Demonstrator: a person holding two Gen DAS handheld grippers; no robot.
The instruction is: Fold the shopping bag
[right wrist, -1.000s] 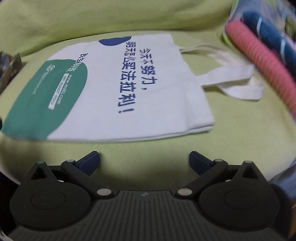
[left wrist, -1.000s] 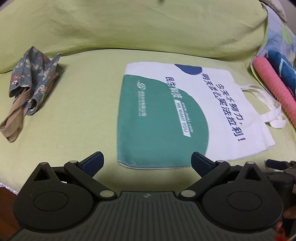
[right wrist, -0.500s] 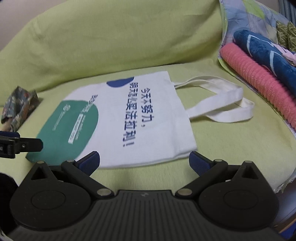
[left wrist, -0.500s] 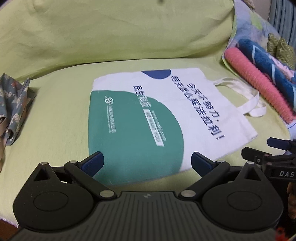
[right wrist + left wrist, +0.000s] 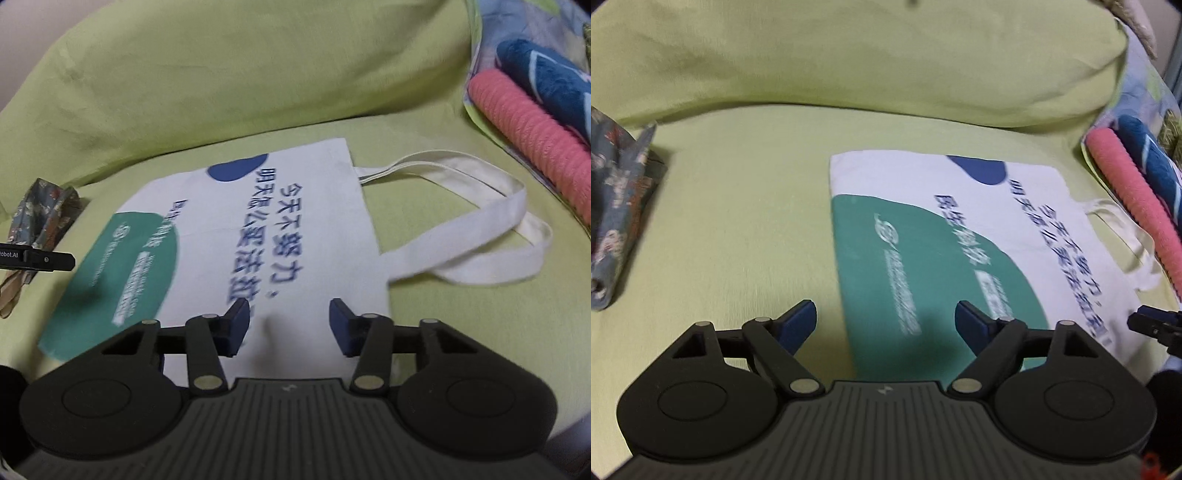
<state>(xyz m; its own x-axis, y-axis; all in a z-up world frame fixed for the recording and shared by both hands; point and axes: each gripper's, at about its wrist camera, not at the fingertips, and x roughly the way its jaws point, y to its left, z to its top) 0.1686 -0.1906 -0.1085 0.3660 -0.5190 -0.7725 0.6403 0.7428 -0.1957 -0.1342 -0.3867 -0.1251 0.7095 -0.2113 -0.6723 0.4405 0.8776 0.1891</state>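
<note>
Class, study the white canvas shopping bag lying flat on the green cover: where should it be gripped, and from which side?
Grip the white canvas shopping bag at its near edge, coming in low from the front. It lies flat, so only an edge offers the fingers a lip. The right gripper already faces that edge, open.

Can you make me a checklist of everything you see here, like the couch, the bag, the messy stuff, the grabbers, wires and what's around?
Surface: green cushion cover, soft, wrinkled.
Job's things: shopping bag flat, unfolded; handles spread to its right.
Clutter: floral cloth bag at left; pink roll and blue fabric at right.
Grippers: left gripper open over the bag's green corner; right gripper open over its near edge.
Cables: nothing seen.
Surroundings: green back cushion.
</note>
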